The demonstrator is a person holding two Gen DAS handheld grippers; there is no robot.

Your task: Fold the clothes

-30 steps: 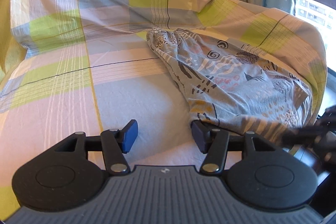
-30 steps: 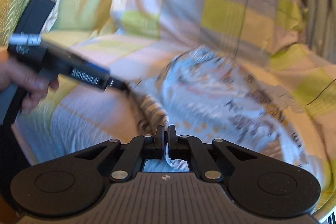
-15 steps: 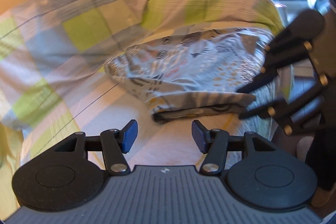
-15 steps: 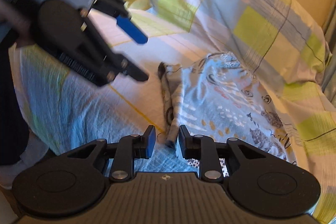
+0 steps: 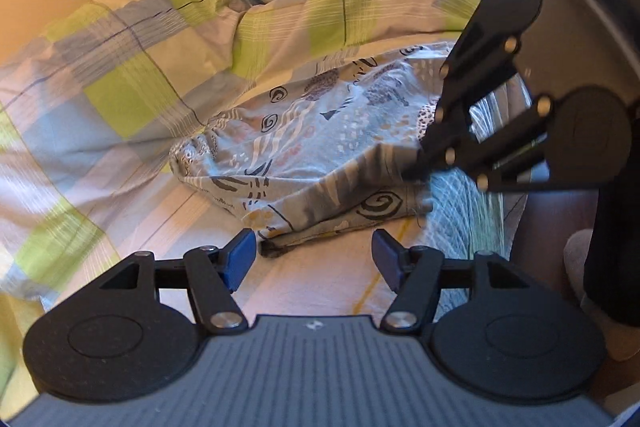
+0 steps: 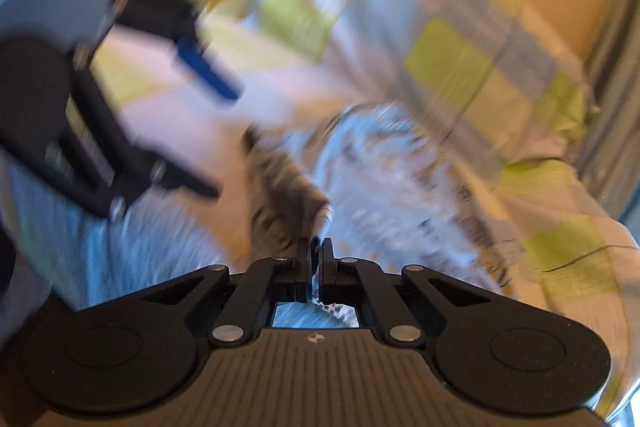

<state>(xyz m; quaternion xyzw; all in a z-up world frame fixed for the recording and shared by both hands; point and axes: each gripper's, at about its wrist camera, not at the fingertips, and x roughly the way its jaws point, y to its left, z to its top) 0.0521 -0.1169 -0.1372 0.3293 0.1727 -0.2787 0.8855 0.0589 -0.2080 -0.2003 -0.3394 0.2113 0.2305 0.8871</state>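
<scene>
The left gripper (image 5: 313, 259) stood open just short of the patterned garment's (image 5: 320, 147) near folded corner. The right gripper (image 5: 416, 173) had clamped that garment's edge and lifted it. The garment lay on the checked bedsheet (image 5: 132, 99), toward its window-side edge. Judged mid-fold; the next move needs the left gripper on the near corner.
</scene>
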